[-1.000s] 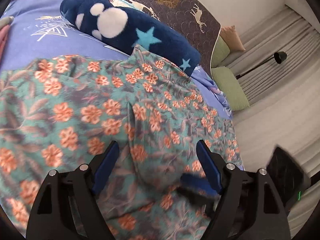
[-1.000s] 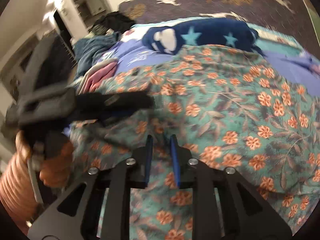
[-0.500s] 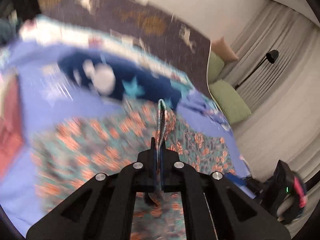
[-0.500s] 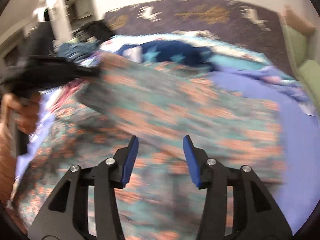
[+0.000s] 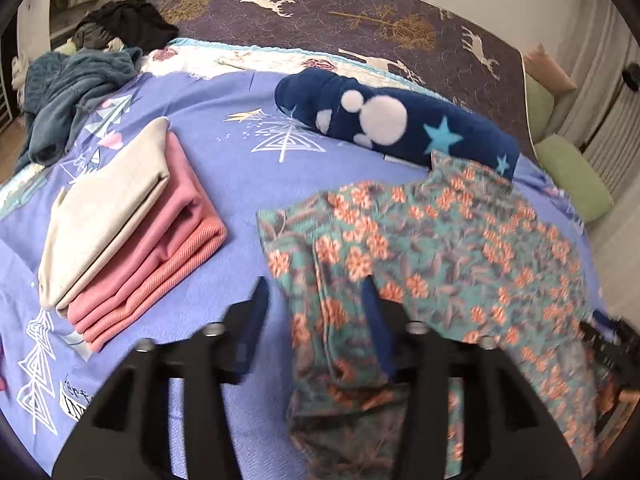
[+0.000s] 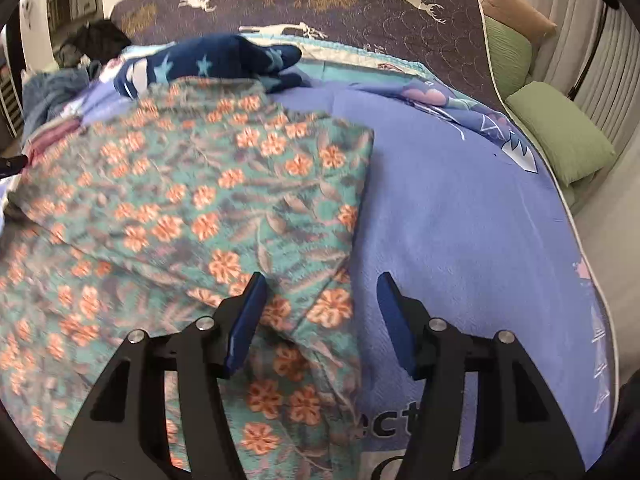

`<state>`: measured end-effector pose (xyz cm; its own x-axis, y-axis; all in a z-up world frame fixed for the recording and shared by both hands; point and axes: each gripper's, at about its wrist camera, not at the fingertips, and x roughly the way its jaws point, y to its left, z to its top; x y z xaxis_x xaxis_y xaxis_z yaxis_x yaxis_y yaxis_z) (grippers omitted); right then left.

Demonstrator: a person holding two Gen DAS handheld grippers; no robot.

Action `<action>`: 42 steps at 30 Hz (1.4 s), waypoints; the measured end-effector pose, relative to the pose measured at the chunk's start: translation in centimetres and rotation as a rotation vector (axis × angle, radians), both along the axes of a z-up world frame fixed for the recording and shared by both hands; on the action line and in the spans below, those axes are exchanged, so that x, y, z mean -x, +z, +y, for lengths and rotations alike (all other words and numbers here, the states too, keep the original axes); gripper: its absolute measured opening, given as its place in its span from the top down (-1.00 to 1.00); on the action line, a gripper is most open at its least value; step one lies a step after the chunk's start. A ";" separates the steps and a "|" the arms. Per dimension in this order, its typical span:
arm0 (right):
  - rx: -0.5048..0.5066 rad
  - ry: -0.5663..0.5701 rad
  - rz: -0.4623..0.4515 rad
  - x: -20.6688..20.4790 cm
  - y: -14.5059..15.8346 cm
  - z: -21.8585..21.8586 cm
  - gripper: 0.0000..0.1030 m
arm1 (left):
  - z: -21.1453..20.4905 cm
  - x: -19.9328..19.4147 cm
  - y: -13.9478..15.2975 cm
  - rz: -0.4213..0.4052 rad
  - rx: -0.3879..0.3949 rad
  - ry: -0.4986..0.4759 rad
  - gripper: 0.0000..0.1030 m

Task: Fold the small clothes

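A teal garment with orange flowers (image 5: 440, 248) lies folded over on the purple bedspread (image 5: 240, 184). My left gripper (image 5: 316, 312) hovers over its left edge, jaws opening, and the cloth below lies loose between them. In the right wrist view the same floral garment (image 6: 200, 208) spreads to the left. My right gripper (image 6: 320, 308) is above its right edge, jaws opening, pads off the cloth. A stack of folded cream and pink clothes (image 5: 124, 224) lies at the left.
A navy plush blanket with stars (image 5: 396, 124) lies behind the garment. Dark and teal clothes (image 5: 80, 76) are heaped at the far left. Green cushions (image 6: 560, 136) line the bed's right side. A dark deer-patterned cover (image 5: 360, 16) runs along the back.
My left gripper pinched a fold of the floral garment, carried it over, then let go and pulled back. My right gripper went from nearly shut to open and shifted right.
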<state>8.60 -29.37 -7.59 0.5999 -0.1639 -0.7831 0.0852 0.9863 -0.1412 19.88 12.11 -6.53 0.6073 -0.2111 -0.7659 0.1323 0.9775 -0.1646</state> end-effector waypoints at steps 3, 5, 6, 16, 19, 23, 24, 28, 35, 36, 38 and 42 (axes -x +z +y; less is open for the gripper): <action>0.050 -0.091 -0.011 0.2 -0.1 -1.9 -0.27 | -0.7 0.8 -1.2 0.018 -0.070 -0.029 -0.23; 0.038 -0.241 0.004 0.3 -0.2 -4.8 -0.22 | -1.2 1.5 -1.6 0.017 -0.086 -0.047 -0.26; 0.018 -0.287 0.008 0.5 -0.2 -5.9 -0.03 | -1.3 1.9 -1.7 0.012 -0.090 -0.051 -0.30; -0.021 0.094 0.009 4.2 -0.5 -1.2 -0.38 | -2.8 3.4 -2.6 -0.001 -0.114 -0.056 -0.33; 0.004 -0.141 -0.022 3.5 -0.9 -5.1 -0.38 | -2.9 3.8 -2.5 -0.024 -0.144 -0.041 -0.48; -0.159 -0.112 -0.019 5.1 -0.9 -7.5 -0.47 | -2.5 3.9 -2.8 -0.016 -0.118 -0.036 -0.49; -0.094 -0.069 0.001 5.3 -0.9 -6.7 -0.46 | -2.4 3.9 -2.8 -0.014 -0.116 -0.035 -0.49; -0.327 -0.011 -0.052 5.9 1.2 -8.1 -0.45 | -2.7 4.4 -2.1 -0.029 -0.132 -0.040 -0.49; -0.624 -0.024 -0.075 -3.5 2.3 -12.1 -0.46 | -1.9 3.1 0.6 -0.099 -0.080 -0.041 -0.58; -0.640 -0.028 -0.058 -5.1 2.1 -12.2 -0.46 | -1.6 2.2 0.5 -0.094 -0.065 -0.036 -0.61; -0.686 -0.024 -0.012 -8.4 0.6 -12.4 -0.48 | -0.9 0.2 -0.2 -0.053 -0.023 -0.025 -0.62; -0.698 -0.032 0.008 -11.4 -0.9 -11.1 0.68 | -0.3 -4.4 -3.1 0.050 0.041 0.020 0.08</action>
<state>19.98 -40.43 -8.46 0.5969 0.3615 -0.7162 0.1174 0.8438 0.5237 24.27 11.79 -9.66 0.5731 -0.2312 -0.7862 0.1036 0.9721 -0.2103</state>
